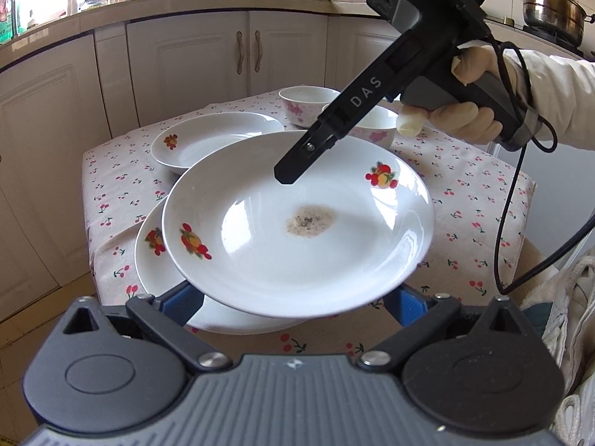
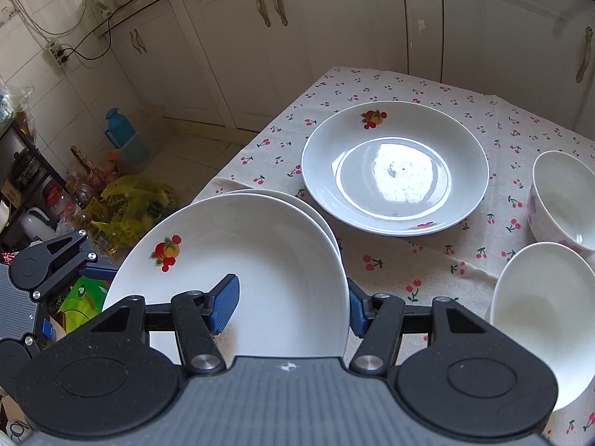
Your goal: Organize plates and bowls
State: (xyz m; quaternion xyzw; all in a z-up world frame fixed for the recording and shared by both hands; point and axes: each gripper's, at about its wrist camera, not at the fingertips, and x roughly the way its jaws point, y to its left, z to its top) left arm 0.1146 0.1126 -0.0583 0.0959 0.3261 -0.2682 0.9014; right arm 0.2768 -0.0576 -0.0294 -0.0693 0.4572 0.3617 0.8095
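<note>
A white plate with fruit prints and a brown smear (image 1: 297,230) hangs tilted above a second like plate (image 1: 156,271) on the cherry-print cloth; both show in the right wrist view (image 2: 241,260) (image 2: 327,219). My left gripper (image 1: 293,297) has its blue fingers spread wide under the plate's near rim. My right gripper (image 2: 292,304) has one blue finger (image 2: 223,306) inside the plate and the other outside its rim; it also shows in the left wrist view (image 1: 284,178). A third plate (image 1: 208,137) (image 2: 394,167) and two white bowls (image 1: 305,106) (image 1: 372,126) (image 2: 561,200) (image 2: 546,319) sit further back.
The small table (image 1: 465,200) stands before white kitchen cabinets (image 1: 223,59). A steel pot (image 1: 550,7) sits on the stove at right. Bags and bottles (image 2: 126,200) clutter the floor left of the table. A cable (image 1: 513,186) hangs from my right gripper.
</note>
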